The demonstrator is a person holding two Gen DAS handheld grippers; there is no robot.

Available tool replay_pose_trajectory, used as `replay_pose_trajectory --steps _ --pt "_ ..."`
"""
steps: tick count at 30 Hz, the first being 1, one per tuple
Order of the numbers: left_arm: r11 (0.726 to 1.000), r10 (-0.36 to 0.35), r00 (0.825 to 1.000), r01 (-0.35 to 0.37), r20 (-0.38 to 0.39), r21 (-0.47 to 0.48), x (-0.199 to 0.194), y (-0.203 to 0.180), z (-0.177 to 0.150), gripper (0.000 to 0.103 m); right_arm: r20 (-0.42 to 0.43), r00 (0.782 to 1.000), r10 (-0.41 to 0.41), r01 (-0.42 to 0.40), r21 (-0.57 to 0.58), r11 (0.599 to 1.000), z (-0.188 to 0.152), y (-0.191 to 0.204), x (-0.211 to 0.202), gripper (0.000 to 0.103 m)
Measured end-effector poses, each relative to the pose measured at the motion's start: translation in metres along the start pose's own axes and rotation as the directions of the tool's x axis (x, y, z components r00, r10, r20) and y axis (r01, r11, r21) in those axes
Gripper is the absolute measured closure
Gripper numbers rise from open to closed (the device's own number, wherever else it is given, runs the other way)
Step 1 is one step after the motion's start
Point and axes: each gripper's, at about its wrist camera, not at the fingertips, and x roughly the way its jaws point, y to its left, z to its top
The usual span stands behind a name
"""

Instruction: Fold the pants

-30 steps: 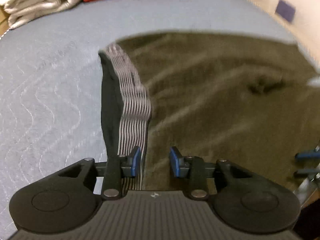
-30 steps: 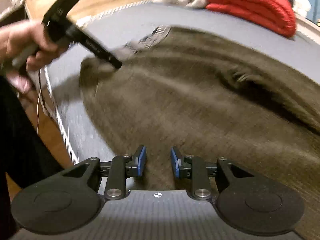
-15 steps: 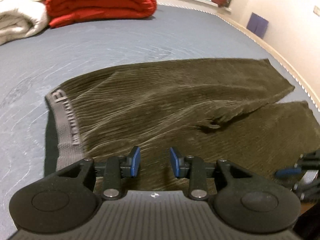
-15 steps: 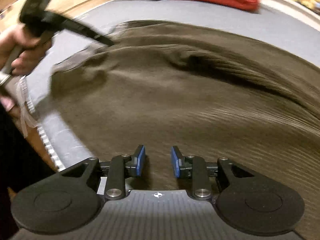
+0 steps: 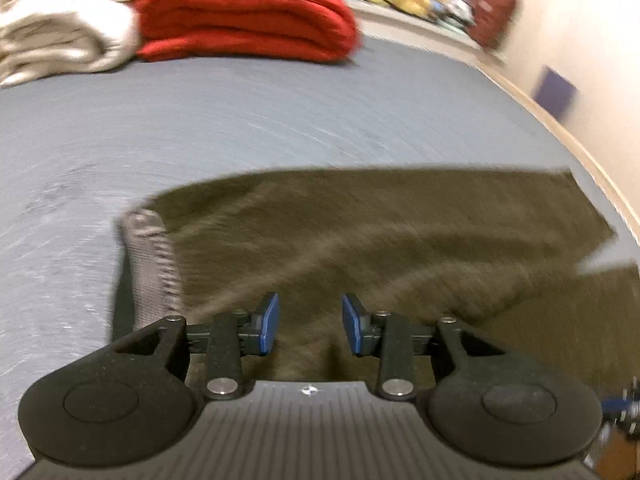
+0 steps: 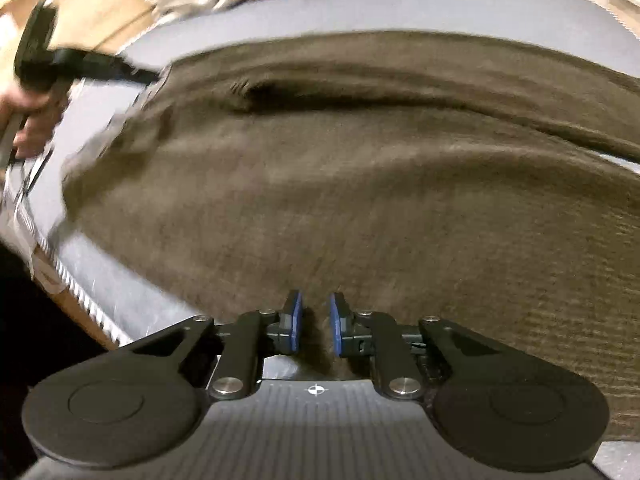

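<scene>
Change: since half a second ago the right gripper [image 6: 315, 328] jaws have narrowed; left-wrist view has swung up, showing more mattress [image 5: 280, 120].
Left gripper [image 5: 308, 330]: jaws opening slightly, gap wide, pads clear of cloth, nothing held.
Right gripper: jaws closing; olive fabric lies between the pads, contact unclear.
Corduroy pants [image 6: 360, 200]: spread flat on the mattress; grey waistband [image 5: 150, 264] at their left end.
Containers: none visible.

The pants [image 5: 380, 248] are brown and soft, with thin ribs. They lie spread out flat on the bed. The gray stretchy waist band [image 5: 150, 264] sits at 9 o'clock, legs toward 3 o'clock.
</scene>
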Motion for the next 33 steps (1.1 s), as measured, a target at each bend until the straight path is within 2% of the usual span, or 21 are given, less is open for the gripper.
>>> replay_pose_trajectory --steps 2,4,6,8,10,14,16,18,20,24,28,31,33 --pt "0.996 0.039 0.999 -0.036 0.029 -0.078 -0.002 0.023 0.007 0.065 -0.061 0.997 -0.049 0.048 -0.029 0.998 0.000 0.002 0.012 0.087" --pt "0.988 0.074 0.996 -0.067 0.045 -0.142 0.000 0.046 0.011 0.072 -0.069 0.995 -0.076 0.070 -0.084 0.994 0.004 0.011 0.014 0.087" --pt "0.976 0.102 0.994 -0.093 0.037 -0.199 0.008 0.069 0.015 0.084 -0.028 0.998 -0.053 0.052 -0.038 0.998 0.015 0.013 0.007 0.086" --pt "0.963 0.110 0.993 -0.098 0.036 -0.250 0.018 0.087 0.019 0.084 0.056 0.998 -0.030 0.030 -0.008 1.000 0.025 0.016 -0.003 0.085" --pt "0.962 0.126 0.990 -0.107 0.058 -0.252 0.026 0.096 0.026 0.084 0.114 0.992 -0.043 0.041 0.019 0.999 0.036 0.020 -0.009 0.081" --pt "0.975 0.111 0.985 -0.082 0.131 -0.208 0.044 0.103 0.041 0.083 0.135 0.991 -0.025 0.021 0.027 0.999 0.050 0.029 -0.005 0.080" --pt "0.984 0.104 0.982 -0.079 0.155 -0.160 0.057 0.102 0.048 0.074 0.145 0.989 -0.007 0.004 0.020 1.000 0.056 0.033 -0.006 0.080" --pt "0.990 0.111 0.980 -0.094 0.162 -0.109 0.070 0.098 0.053 0.052 0.145 0.989 0.007 -0.009 0.010 1.000 0.061 0.035 -0.002 0.078" --pt "0.990 0.135 0.978 -0.127 0.161 -0.060 0.083 0.094 0.056 0.043 0.143 0.990 0.013 -0.015 0.007 1.000 0.063 0.037 0.001 0.076" --pt "0.995 0.099 0.987 -0.099 0.127 -0.009 0.110 0.094 0.060 0.030 0.137 0.990 0.032 -0.034 0.009 0.999 0.069 0.036 0.005 0.076" --pt "0.994 0.104 0.990 -0.106 0.096 0.023 0.130 0.093 0.063 0.030 0.137 0.990 0.040 -0.041 0.007 0.999 0.073 0.037 0.007 0.076" --pt "0.996 0.066 0.994 -0.072 0.084 0.059 0.137 0.086 0.065 0.030 0.129 0.991 0.033 -0.035 0.011 0.999 0.073 0.033 0.009 0.076" --pt "0.990 0.069 0.995 -0.078 0.075 0.120 0.142 0.075 0.063 0.044 0.126 0.992 0.029 -0.031 0.018 0.999 0.073 0.032 0.010 0.076"
